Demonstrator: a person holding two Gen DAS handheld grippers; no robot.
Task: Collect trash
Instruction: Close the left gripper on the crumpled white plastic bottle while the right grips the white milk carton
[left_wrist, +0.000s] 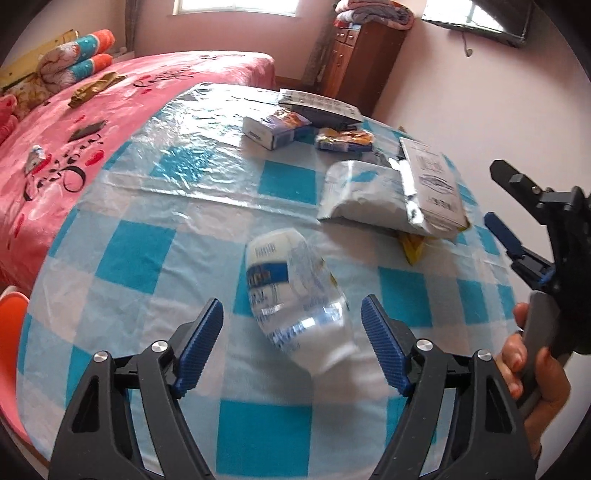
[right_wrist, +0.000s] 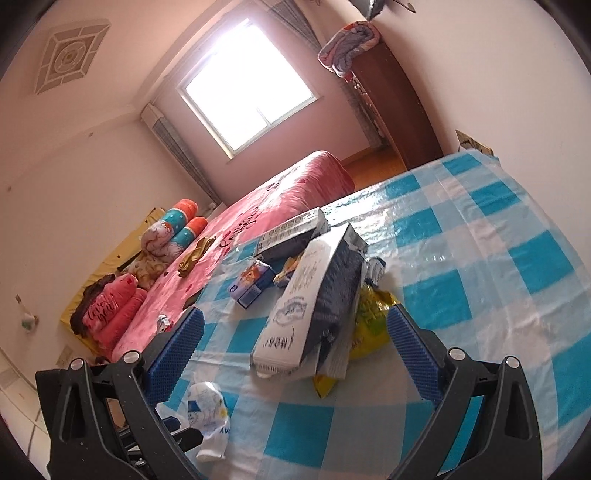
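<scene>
On the checked worktop (left_wrist: 155, 258), a clear plastic bottle (left_wrist: 295, 295) lies on its side between the spread fingers of the left hand-held gripper (left_wrist: 291, 325), untouched. The right hand-held gripper (right_wrist: 295, 332) gapes too, empty, facing a heap of bags (right_wrist: 314, 314) and cartons (right_wrist: 251, 284).

My left wrist cam looks steeply down along my left gripper (left_wrist: 291, 328), close over the checked tablecloth (left_wrist: 155, 258), with the clear plastic bottle (left_wrist: 291, 291) right in front of the lens. My right wrist cam sits shallower and rolled, so the horizon tilts; it looks across the table past my right gripper (right_wrist: 295, 332) to the window (right_wrist: 247, 92). Both views share the packet pile (left_wrist: 391, 195), the small blue box (left_wrist: 277, 129), the bottle and the pink bed (left_wrist: 74, 147). Left cam also catches my right gripper at its right edge.
</scene>
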